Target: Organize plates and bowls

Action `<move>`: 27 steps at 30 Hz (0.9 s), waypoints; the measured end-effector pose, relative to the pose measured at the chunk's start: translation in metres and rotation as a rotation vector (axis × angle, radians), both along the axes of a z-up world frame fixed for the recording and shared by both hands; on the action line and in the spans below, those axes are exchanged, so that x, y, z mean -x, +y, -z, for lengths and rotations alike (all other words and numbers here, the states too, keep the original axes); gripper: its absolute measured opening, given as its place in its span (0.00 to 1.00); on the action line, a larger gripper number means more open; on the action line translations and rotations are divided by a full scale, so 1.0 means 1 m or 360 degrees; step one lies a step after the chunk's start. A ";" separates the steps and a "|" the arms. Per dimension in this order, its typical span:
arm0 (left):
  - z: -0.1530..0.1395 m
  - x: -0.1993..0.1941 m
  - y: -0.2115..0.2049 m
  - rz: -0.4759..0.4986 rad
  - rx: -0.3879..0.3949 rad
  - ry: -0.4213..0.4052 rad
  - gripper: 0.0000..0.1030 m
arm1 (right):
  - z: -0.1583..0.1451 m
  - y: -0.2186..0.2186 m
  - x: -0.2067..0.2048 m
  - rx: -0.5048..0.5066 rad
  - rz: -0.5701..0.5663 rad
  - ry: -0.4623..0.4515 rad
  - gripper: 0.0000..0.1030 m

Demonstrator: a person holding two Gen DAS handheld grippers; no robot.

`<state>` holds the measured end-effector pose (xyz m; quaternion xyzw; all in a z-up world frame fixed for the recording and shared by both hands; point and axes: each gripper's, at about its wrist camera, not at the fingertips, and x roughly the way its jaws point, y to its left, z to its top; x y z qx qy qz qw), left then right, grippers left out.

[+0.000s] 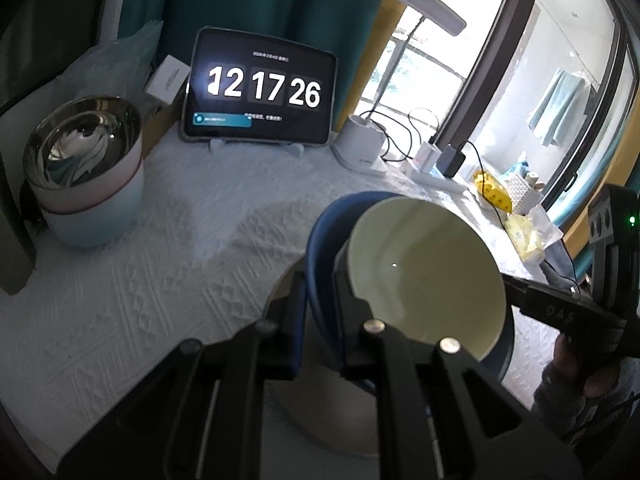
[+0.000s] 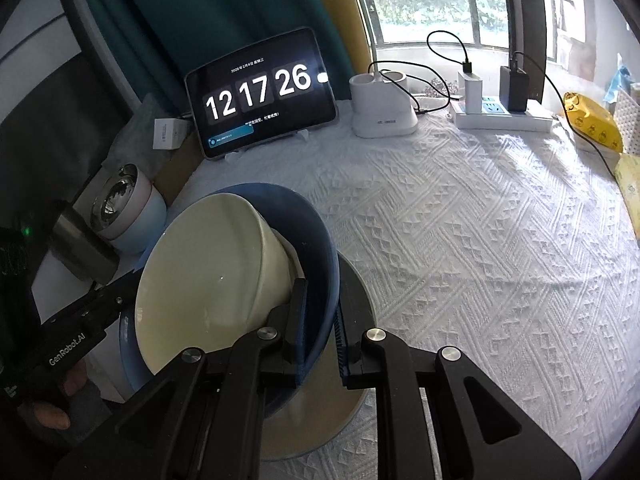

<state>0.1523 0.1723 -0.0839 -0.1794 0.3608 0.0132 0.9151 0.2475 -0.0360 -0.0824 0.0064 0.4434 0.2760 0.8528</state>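
Left gripper [image 1: 320, 300] and right gripper [image 2: 320, 320] each clamp the blue bowl [image 2: 320, 240] rim; cream bowl [image 2: 208, 272] nested inside, above the plate [image 2: 320, 420] at the bench near edge; steel-lined bowl stack [image 1: 84, 168] stands back-left; final placement remains.

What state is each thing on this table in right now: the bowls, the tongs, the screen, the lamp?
Cream bowl: nested in the blue one, tilted.
Blue bowl: rim pinched from both sides.
Left tongs: shut on blue bowl.
Right tongs: shut on blue bowl.
Steel bowl: stacked, upright, empty.
Tablet: on, showing a clock.
Desk lamp: looks unlit.
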 end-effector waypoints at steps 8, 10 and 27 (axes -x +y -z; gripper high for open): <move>0.002 0.003 0.000 -0.0038 0.0002 -0.0011 0.14 | 0.000 0.000 0.002 0.0010 -0.0009 -0.0025 0.16; 0.002 0.005 0.001 -0.0046 0.0006 -0.0017 0.15 | -0.001 0.000 0.003 0.0014 -0.0017 -0.0022 0.16; -0.006 0.025 -0.013 -0.0134 -0.0138 -0.0004 0.29 | -0.007 -0.006 0.020 0.0055 -0.0032 -0.0054 0.29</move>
